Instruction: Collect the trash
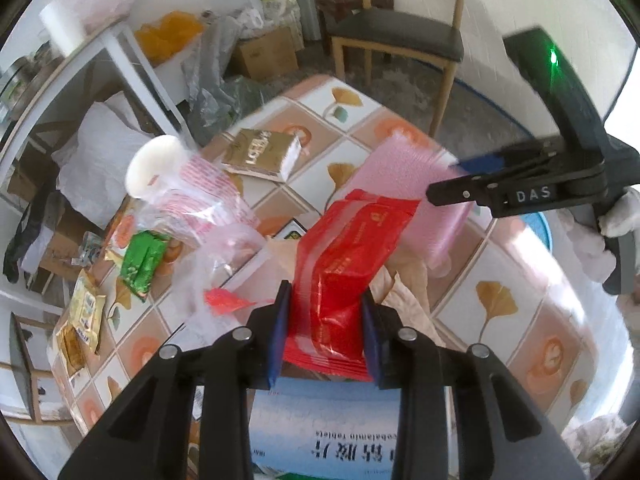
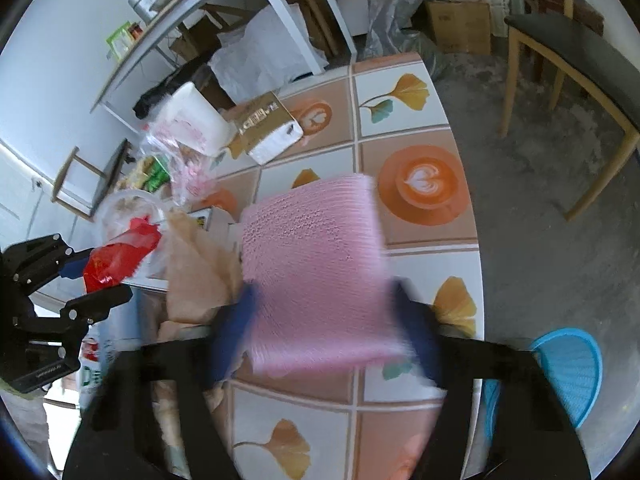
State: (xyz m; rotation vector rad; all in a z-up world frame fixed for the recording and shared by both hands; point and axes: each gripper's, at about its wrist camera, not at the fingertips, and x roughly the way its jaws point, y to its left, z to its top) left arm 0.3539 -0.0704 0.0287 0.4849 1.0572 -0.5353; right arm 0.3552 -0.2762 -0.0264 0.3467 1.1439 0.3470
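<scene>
My left gripper is shut on a red plastic wrapper and holds it above the tiled table. The wrapper also shows in the right wrist view, with the left gripper at the far left. My right gripper is shut on a pink foam sheet, lifted over the table; this view is motion-blurred. The pink sheet and the right gripper show at the right of the left wrist view.
On the table lie a gold box, a clear bag with a white roll, a green packet, yellow packets, crumpled beige paper and a blue-white box. A blue basket and a chair stand on the floor.
</scene>
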